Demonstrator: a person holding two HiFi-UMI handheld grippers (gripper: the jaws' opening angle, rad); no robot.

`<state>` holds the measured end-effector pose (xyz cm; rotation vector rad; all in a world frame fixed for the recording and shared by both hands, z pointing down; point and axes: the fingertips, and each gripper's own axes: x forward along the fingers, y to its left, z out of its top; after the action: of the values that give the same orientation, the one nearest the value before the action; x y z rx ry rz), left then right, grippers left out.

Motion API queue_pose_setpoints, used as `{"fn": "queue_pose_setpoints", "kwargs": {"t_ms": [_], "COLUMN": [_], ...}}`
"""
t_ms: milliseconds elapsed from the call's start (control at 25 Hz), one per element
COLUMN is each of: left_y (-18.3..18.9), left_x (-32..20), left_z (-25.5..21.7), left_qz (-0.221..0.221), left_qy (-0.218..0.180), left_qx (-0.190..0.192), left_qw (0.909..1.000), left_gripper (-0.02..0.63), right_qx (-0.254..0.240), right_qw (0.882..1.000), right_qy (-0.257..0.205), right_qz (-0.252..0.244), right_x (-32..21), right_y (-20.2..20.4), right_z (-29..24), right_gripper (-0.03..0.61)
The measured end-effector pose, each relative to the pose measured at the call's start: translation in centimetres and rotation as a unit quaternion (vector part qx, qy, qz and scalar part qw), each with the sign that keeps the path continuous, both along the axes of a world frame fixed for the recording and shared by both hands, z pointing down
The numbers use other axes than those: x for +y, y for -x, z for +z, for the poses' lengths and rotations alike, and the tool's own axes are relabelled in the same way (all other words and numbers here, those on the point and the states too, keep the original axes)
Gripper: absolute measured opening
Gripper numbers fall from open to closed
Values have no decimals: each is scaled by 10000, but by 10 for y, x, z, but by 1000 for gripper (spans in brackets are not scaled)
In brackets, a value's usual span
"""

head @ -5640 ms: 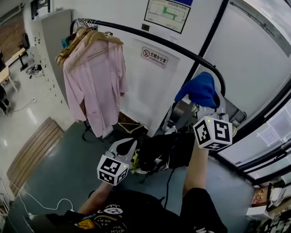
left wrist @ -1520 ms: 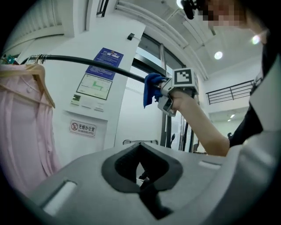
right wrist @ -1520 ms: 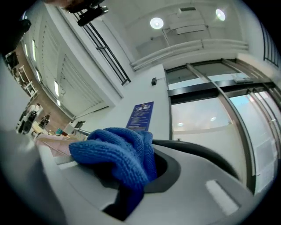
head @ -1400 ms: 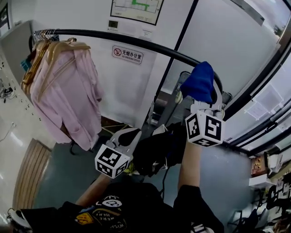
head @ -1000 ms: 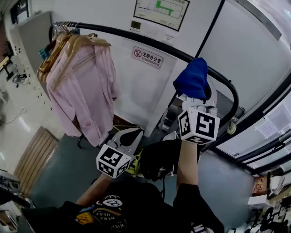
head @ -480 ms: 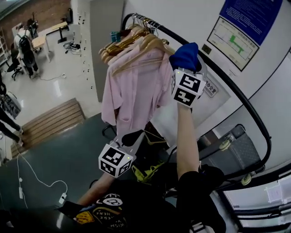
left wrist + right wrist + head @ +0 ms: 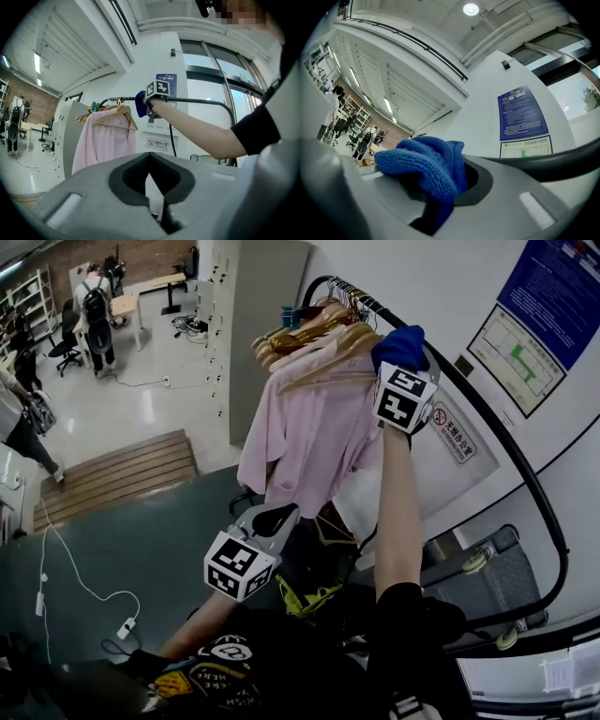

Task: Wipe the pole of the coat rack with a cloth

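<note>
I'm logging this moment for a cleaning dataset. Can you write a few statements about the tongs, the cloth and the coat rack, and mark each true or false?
1. The right tongs grip a blue cloth. True.
2. The left tongs hold a hanger. False: they are shut on nothing and held low.
3. A pink shirt hangs from the pole. True.
4. The cloth is down at floor level. False: it is raised to the pole, beside the wooden hangers.
</note>
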<state>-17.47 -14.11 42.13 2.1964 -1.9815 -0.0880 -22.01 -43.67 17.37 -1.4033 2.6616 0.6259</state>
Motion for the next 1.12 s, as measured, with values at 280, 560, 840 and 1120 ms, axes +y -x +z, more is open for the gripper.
{"fn": "queue_pose_setpoints", "kwargs": {"t_ms": [280, 560, 840, 1120], "left_y": [-36, -129, -243, -291], "left_x": [-25, -86, -104, -99], "left_z": [-9, -37, -53, -45], "left_qz": [729, 2144, 3396, 3791], "left_qy": [25, -345, -627, -563], "left_qx": [-183, -429, -404, -280], "left_qw": [9972, 9752, 9376, 9232], "left_gripper": [-3, -3, -3, -3], "right_qx": [-120, -628, -991, -1375], "right_qw": [9998, 9941, 9751, 9760], "right_qy": [-163, -250, -501, 42], "right_qz": [32, 848, 1921, 1690], "right_x": [39, 89, 147, 128], "right_y": [-105, -275, -419, -442], "right_z": [7, 7, 0, 11], "right_gripper": [52, 52, 54, 54]}}
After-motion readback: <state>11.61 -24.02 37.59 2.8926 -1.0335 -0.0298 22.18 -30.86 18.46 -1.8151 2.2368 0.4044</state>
